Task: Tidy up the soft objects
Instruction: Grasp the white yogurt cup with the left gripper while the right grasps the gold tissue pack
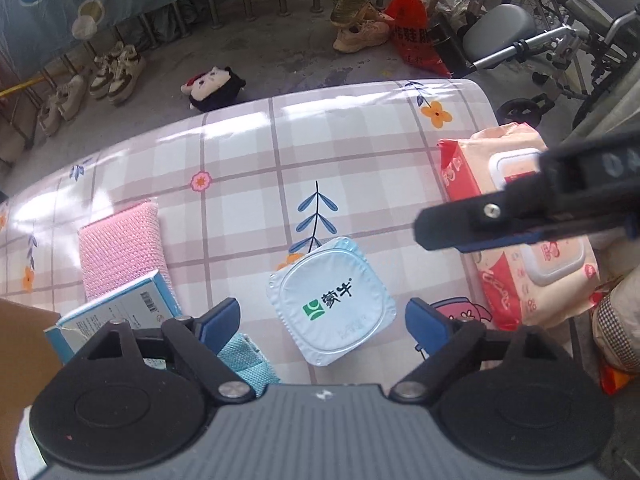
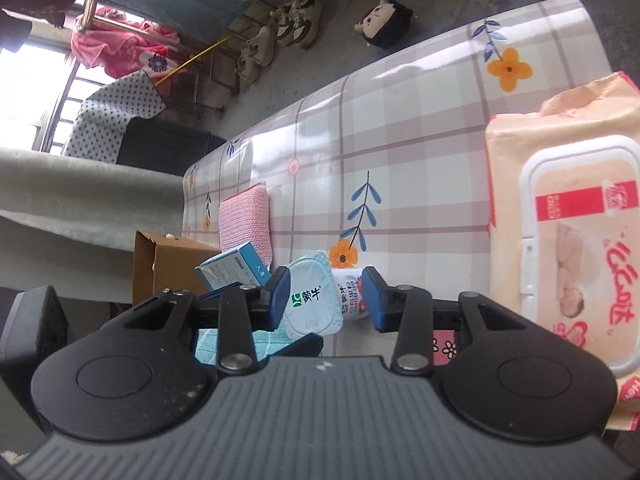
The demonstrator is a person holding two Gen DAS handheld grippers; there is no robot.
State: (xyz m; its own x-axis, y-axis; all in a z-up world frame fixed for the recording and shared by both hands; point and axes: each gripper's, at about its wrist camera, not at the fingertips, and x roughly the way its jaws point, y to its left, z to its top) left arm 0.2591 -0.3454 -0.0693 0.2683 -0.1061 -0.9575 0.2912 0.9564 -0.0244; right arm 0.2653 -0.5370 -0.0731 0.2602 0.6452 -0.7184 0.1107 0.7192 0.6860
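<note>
While hovering over the yogurt cup [image 1: 331, 299], left gripper [image 1: 322, 318] stands wide apart, pads clear of the cup on both sides, holding nothing. Right gripper [image 2: 326, 300] partly apart, also empty; the cup seen between its fingers probably lies farther off, not gripped. Cup upright on the table [image 1: 248, 152], foil lid up, so easy to straddle. Soft things spread around: pink sponge [image 1: 120, 244] at left, wipes pack [image 1: 532, 276] at right, blue cloth [image 1: 250, 360] near. Likely next: sort into the cardboard box [image 2: 168, 272].
</note>
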